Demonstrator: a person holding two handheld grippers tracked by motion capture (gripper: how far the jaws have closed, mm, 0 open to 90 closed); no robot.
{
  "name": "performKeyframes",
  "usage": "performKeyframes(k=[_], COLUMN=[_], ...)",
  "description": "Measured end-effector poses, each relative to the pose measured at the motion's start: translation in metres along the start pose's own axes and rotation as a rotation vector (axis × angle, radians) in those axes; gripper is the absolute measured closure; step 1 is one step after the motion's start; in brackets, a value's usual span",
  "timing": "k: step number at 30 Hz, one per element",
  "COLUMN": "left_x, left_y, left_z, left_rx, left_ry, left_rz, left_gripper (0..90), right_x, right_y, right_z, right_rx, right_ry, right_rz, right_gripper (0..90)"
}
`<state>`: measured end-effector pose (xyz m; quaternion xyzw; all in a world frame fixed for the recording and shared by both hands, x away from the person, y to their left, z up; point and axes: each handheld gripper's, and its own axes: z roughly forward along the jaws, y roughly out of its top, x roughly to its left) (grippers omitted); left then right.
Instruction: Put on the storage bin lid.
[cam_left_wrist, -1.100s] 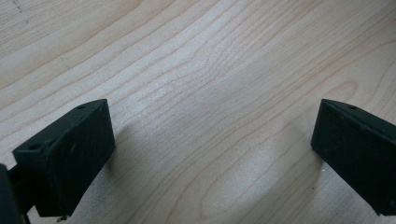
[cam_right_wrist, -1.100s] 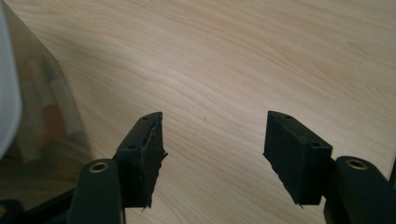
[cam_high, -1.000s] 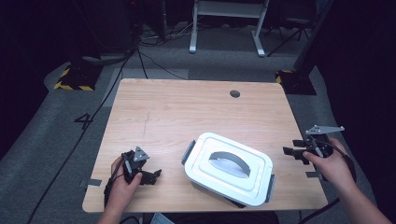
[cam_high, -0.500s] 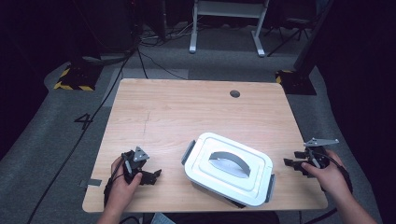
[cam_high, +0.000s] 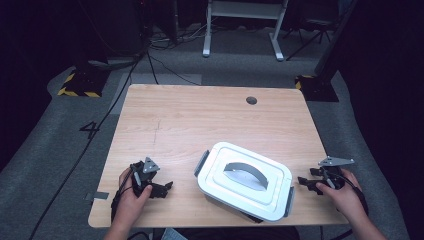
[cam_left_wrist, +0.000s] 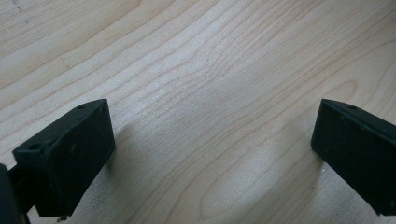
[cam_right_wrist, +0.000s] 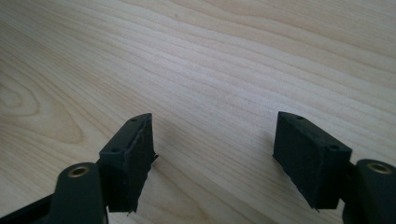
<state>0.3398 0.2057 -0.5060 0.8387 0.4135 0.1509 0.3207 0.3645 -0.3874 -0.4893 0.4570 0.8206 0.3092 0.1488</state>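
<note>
A white lidded box (cam_high: 245, 181) with a grey arched handle (cam_high: 245, 171) on top sits on the wooden tabletop (cam_high: 200, 120), toward the near edge and a little right of centre, turned slightly askew to the tabletop's sides. Grey latches show at its two short ends.

The left claw (cam_high: 167, 186) rests low over the wood near the front left corner, held in the person's left hand (cam_high: 131, 196), its tips pointing toward the box's left end but apart from it, with a strip of bare wood between. In the left gripper view its jaws stand wide, with nothing but wood grain (cam_left_wrist: 210, 116) between them.

The right claw (cam_high: 303, 181) sits at the tabletop's right edge in the right hand (cam_high: 345, 192), pointing at the box's right end. It looks just beside the latch there; from the high view I cannot tell whether it touches. The right gripper view shows its jaws spread apart and empty, with bare wood (cam_right_wrist: 215, 93) between them.

A small dark round hole (cam_high: 251, 100) marks the far part of the tabletop, well away from the box.
</note>
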Motion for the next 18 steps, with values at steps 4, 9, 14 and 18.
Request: performKeyframes(k=[4,9,14,18], left_x=[0.0,0.0,0.0,0.0], left_y=[0.0,0.0,0.0,0.0], left_z=[0.0,0.0,0.0,0.0], left_rx=[0.0,0.002,0.002,0.002], left_ry=[0.0,-0.006,-0.007,-0.006], left_rz=[0.0,0.0,0.001,0.001], left_gripper=[0.0,0.0,0.0,0.0], right_x=[0.005,0.008,0.008,0.007], right_y=[-0.005,-0.01,-0.01,-0.01], right_z=[0.007,0.012,0.012,0.012], right_rx=[-0.047,-0.114,-0.116,-0.114], right_ry=[-0.036,-0.055,-0.055,-0.06], right_rz=[-0.031,-0.011,-0.011,-0.01], right_gripper=[15.1,9.6,9.6,8.0])
